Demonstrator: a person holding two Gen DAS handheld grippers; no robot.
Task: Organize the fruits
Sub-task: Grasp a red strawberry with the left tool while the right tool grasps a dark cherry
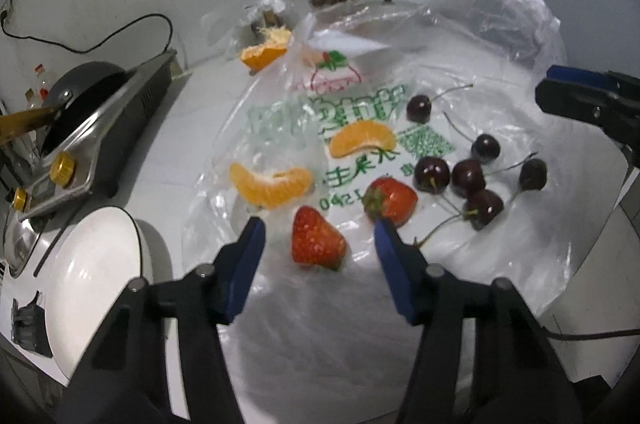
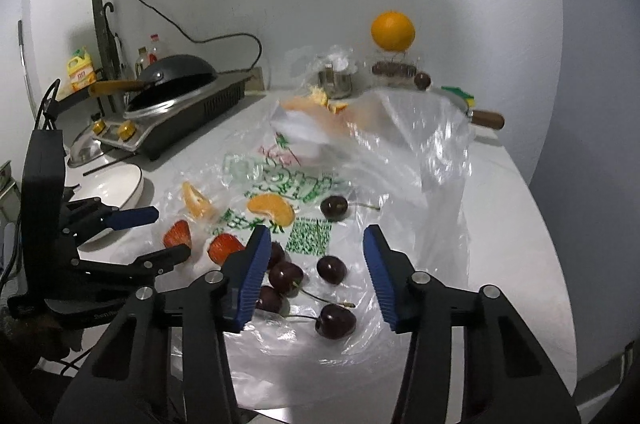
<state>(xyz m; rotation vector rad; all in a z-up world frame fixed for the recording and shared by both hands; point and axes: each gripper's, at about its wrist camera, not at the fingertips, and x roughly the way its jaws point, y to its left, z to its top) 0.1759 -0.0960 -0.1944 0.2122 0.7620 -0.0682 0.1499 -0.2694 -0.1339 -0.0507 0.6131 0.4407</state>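
Our left tool point(image 1: 318, 230) stands part-open around the near strawberry point(image 1: 317, 244) on the plastic bag point(image 1: 500, 35), gripping nothing. Our right tool point(image 2: 314, 236) gapes half-wide above the cherries point(image 2: 331, 270), empty. Both fruits may bruise, or slide on the slick film across the counter point(image 2: 512, 224).

Strawberries point(image 1: 318, 244), orange segments point(image 1: 362, 139), dark cherries point(image 1: 468, 177) loose on bag.

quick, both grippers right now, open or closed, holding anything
Left gripper: open, holding nothing; a red strawberry lies between its blue fingers, untouched.
Right gripper: open, empty, over the dark cherries on the clear plastic bag.
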